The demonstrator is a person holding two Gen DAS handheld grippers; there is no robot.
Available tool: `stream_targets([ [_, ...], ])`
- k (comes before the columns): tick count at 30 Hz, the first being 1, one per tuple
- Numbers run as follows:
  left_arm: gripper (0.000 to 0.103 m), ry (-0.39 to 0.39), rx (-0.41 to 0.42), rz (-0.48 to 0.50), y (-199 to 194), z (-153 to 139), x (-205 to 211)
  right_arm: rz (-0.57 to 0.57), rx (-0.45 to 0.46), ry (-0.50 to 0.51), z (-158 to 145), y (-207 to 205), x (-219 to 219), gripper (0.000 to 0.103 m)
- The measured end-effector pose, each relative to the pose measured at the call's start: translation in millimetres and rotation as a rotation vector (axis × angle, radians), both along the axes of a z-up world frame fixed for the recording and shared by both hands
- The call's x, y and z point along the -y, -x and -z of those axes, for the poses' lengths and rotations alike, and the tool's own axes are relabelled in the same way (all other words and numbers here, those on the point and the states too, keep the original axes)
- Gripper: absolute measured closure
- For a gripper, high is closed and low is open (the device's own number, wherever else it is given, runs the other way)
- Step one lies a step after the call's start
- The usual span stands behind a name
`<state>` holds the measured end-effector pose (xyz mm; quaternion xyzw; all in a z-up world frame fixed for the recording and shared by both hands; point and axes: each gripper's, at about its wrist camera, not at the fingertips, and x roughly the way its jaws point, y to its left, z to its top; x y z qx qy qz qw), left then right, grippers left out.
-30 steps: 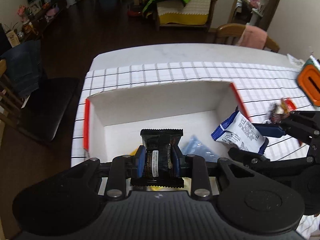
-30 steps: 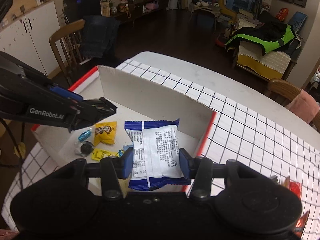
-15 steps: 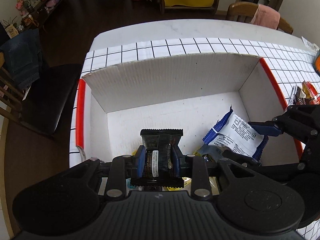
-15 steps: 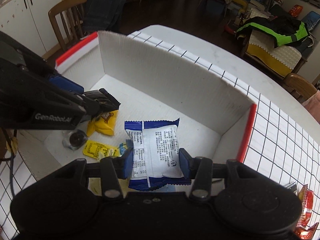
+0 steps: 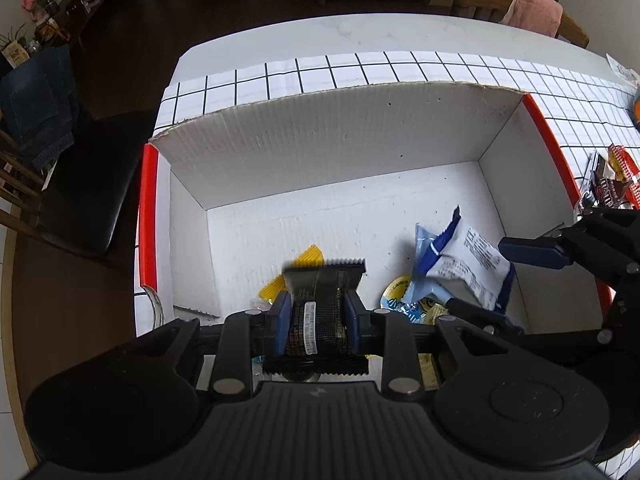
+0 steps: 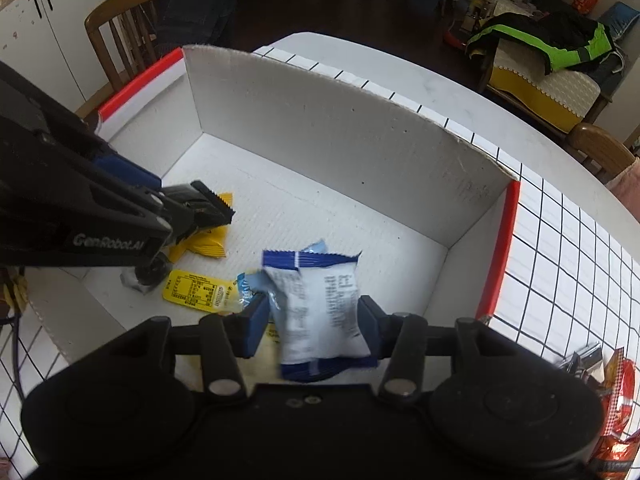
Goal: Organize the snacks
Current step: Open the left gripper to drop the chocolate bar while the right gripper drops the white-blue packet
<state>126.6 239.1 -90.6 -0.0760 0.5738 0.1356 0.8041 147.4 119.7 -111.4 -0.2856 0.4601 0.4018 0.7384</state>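
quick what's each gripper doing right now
left gripper: shut on the black snack packet, inside the white box.
right gripper: jaws opening, blue and white snack packet between them, slipping free over the box.

wooden chair (image 6: 120,36) upper left, dark garment draped | white cabinet (image 6: 36,28) far left | green-black jacket (image 6: 552,36) on yellow-cushioned seat, upper right | pink cloth (image 5: 536,8) on chair, upper right

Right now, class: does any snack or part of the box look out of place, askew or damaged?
The blue-and-white packet hangs tilted between the opening right tongs. The box's far wall has a ragged, torn top edge.
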Motion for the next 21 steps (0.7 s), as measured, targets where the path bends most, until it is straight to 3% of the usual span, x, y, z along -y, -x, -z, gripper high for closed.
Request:
stream_targets([
  [5,0.075,0.004,0.021,0.005,6.2,-5.8,2.6,0.022,-0.013,-0.036,-11.8,4.9,8.1,0.040],
  [16,0.073,0.006,0.090,0.052,22.1,-29.0,16.9,0.047,-0.002,-0.101,-40.8,17.4,28.0,0.030],
  [19,0.068,-0.002,0.117,0.065,26.3,-37.7,22.3,0.059,0.001,-0.123,-49.8,20.6,36.2,0.026],
  [21,0.058,-0.009,0.141,0.071,29.7,-43.6,24.8,0.065,0.003,-0.142,-56.5,23.2,42.7,0.023],
])
